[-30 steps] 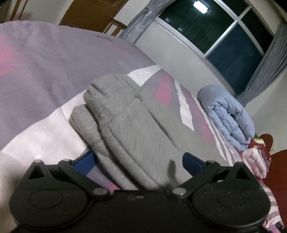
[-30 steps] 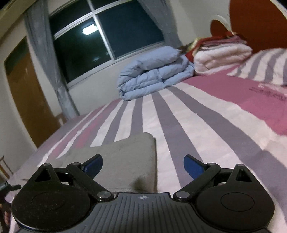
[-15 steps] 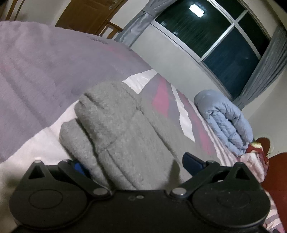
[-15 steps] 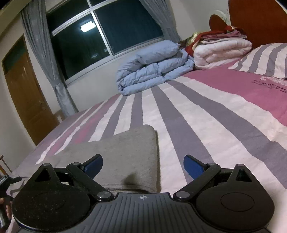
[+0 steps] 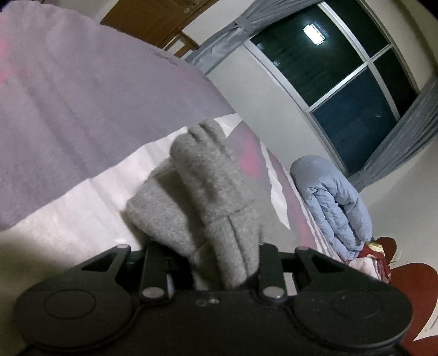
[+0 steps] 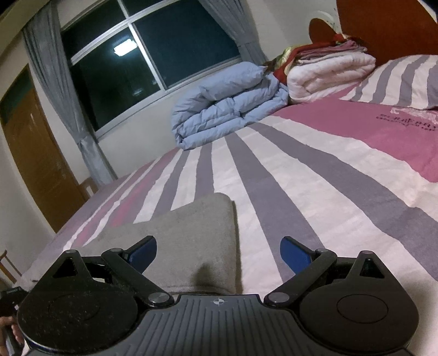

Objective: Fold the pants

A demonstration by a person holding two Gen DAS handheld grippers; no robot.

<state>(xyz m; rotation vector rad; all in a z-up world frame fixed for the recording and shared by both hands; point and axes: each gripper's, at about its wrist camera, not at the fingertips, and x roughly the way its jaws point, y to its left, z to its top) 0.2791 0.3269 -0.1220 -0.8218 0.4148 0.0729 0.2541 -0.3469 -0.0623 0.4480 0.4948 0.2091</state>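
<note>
The grey fleece pants [image 5: 208,191] lie partly folded on the striped bedspread [image 5: 68,109]. In the left wrist view my left gripper [image 5: 216,263] is shut on a bunched edge of the pants, which rises between its jaws; the fingertips are hidden by the cloth. In the right wrist view a flat folded part of the pants [image 6: 186,232] lies in front of my right gripper [image 6: 219,254], which is open and empty just above the cloth, with its blue pads [image 6: 293,252] wide apart.
A folded light-blue duvet [image 6: 227,101] and a stack of white and red bedding [image 6: 328,65] lie by the wooden headboard [image 6: 388,24]. A striped pillow [image 6: 405,79] is at the right. A window, grey curtains and a wooden door [image 6: 35,164] are behind.
My left gripper has moved in onto the pants and closed on their edge, bunching the cloth up. My right gripper has stayed open and almost still.
</note>
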